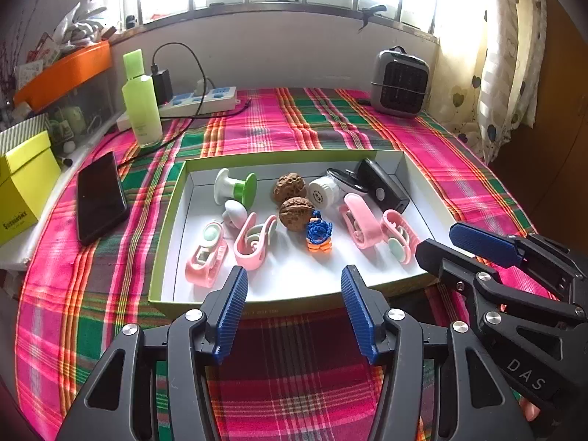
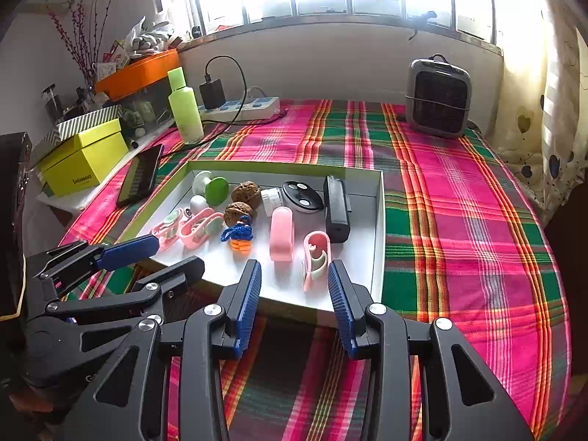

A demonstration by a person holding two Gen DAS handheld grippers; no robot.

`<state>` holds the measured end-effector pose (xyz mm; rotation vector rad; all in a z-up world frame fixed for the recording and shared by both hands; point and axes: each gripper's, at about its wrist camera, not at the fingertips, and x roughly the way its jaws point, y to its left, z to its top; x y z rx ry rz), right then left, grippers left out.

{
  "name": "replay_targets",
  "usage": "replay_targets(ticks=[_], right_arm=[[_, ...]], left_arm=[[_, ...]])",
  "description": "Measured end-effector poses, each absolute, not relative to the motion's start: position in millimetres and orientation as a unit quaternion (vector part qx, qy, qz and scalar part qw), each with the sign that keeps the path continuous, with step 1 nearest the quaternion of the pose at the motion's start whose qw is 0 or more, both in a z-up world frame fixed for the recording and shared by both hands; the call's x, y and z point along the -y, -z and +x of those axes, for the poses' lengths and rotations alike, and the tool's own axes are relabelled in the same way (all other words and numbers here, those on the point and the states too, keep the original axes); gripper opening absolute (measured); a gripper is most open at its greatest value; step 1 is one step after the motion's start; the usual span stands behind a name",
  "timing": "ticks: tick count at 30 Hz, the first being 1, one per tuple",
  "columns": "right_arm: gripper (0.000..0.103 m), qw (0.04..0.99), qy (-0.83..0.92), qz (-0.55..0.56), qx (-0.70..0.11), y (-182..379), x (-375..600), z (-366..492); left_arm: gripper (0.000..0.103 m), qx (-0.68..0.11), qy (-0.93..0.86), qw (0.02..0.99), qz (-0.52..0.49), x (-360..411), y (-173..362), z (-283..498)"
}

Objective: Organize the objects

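Note:
A shallow white tray with a green rim [image 1: 165, 228] lies on the plaid cloth. In it are several pink clips [image 1: 253, 240], two walnuts [image 1: 296, 213], a blue and orange knitted figure [image 1: 319, 233], a green and white spool [image 1: 237, 187], a white cap [image 1: 323, 191] and a black device [image 1: 382, 187]. My left gripper [image 1: 294, 275] hovers open at the tray's front edge, with nothing between its pads. My right gripper [image 2: 294, 268] is open at the front right corner. A pink clip [image 2: 316, 261] lies just ahead of it, untouched. Each gripper also shows in the other's view, the right gripper [image 1: 439, 239] and the left gripper [image 2: 176, 253].
A black phone [image 1: 99, 196] lies left of the tray. A green bottle [image 1: 141, 103] and a power strip [image 1: 198, 101] with cables stand behind it. A small heater [image 1: 400, 81] sits at the back right, and a yellow box [image 1: 25, 180] at the far left.

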<state>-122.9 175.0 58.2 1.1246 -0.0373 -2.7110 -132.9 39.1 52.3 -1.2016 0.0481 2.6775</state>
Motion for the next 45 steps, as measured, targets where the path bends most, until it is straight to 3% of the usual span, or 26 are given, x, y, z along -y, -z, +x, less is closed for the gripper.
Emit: replay_targets(ticks=[40, 41, 43, 45], right_arm=[[0.04, 0.039, 0.902, 0.43, -0.002, -16, -171, -48], [0.041, 0.037, 0.902, 0.43, -0.004, -16, -170, -48], [0.055, 0.036, 0.901, 0.432, -0.005, -15, -170, -48], [0.058, 0.033, 0.9, 0.434, -0.011, -15, -169, -48]], left_arm=[[0.056, -0.024, -0.902, 0.053, -0.428, -11, -15, -57], [0.057, -0.024, -0.902, 0.054, -0.427, -11, -14, -56], [0.057, -0.024, -0.902, 0.054, -0.427, -11, -14, -56], [0.061, -0.024, -0.902, 0.058, -0.428, -12, -14, -57]])
